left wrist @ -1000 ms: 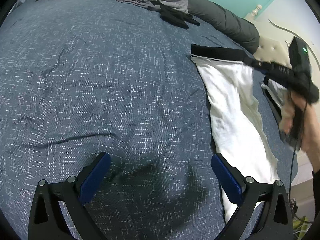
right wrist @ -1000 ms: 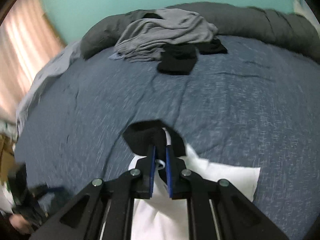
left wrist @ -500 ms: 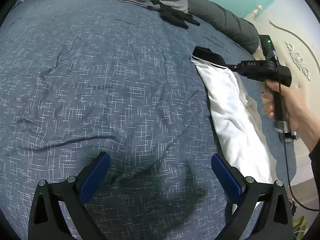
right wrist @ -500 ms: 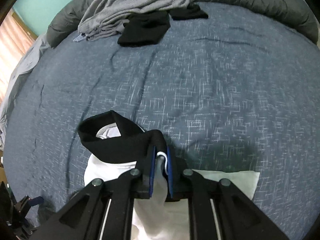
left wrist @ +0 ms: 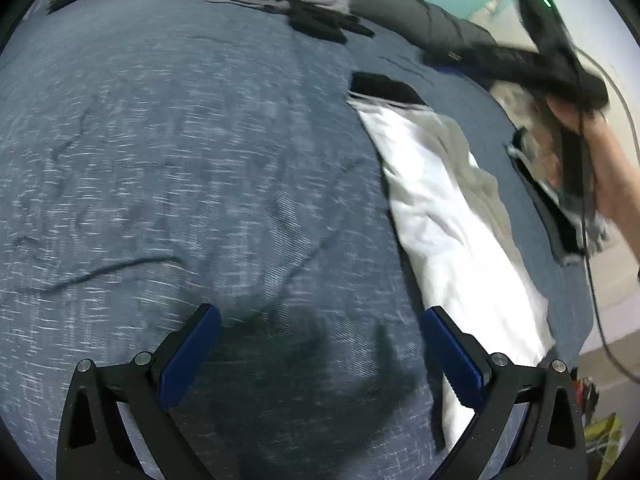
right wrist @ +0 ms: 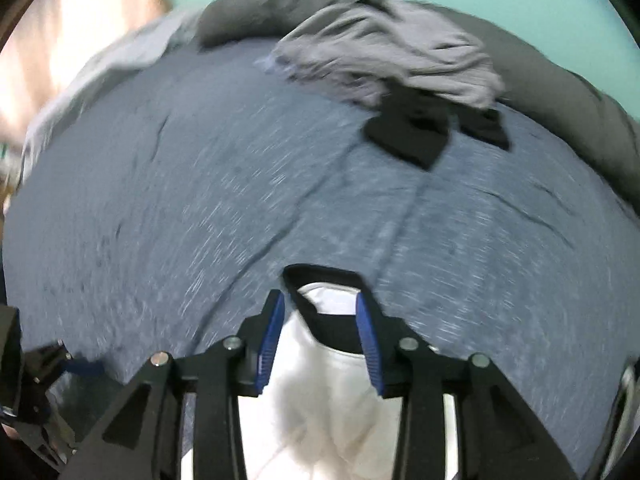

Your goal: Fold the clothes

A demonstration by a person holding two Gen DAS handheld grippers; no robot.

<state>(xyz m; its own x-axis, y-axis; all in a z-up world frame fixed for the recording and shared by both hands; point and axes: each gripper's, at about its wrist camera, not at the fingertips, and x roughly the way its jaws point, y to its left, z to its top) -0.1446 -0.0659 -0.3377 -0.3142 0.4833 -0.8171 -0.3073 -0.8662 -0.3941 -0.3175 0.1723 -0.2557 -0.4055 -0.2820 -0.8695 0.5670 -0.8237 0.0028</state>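
A white garment (left wrist: 440,208) with a black band (left wrist: 384,88) at its far end lies stretched along the right side of the blue bed cover (left wrist: 200,160). My left gripper (left wrist: 319,314) is open above the bare cover, its right finger at the garment's near edge. My right gripper (right wrist: 319,298) hovers over the black band (right wrist: 320,272), and its jaws are opening. The band and the white cloth (right wrist: 332,380) lie between the pads without being pressed. In the left wrist view a hand (left wrist: 612,168) holds that gripper above the garment's far end.
A heap of grey clothes (right wrist: 400,60) and a black garment (right wrist: 412,132) lie at the far side of the bed. A rolled dark grey duvet (right wrist: 580,112) runs behind them. A pale headboard (left wrist: 492,8) and a teal wall stand beyond.
My right gripper was shut on the black band and has let it go; the band now lies flat. The right hand has swung up and away. My left gripper stays open.
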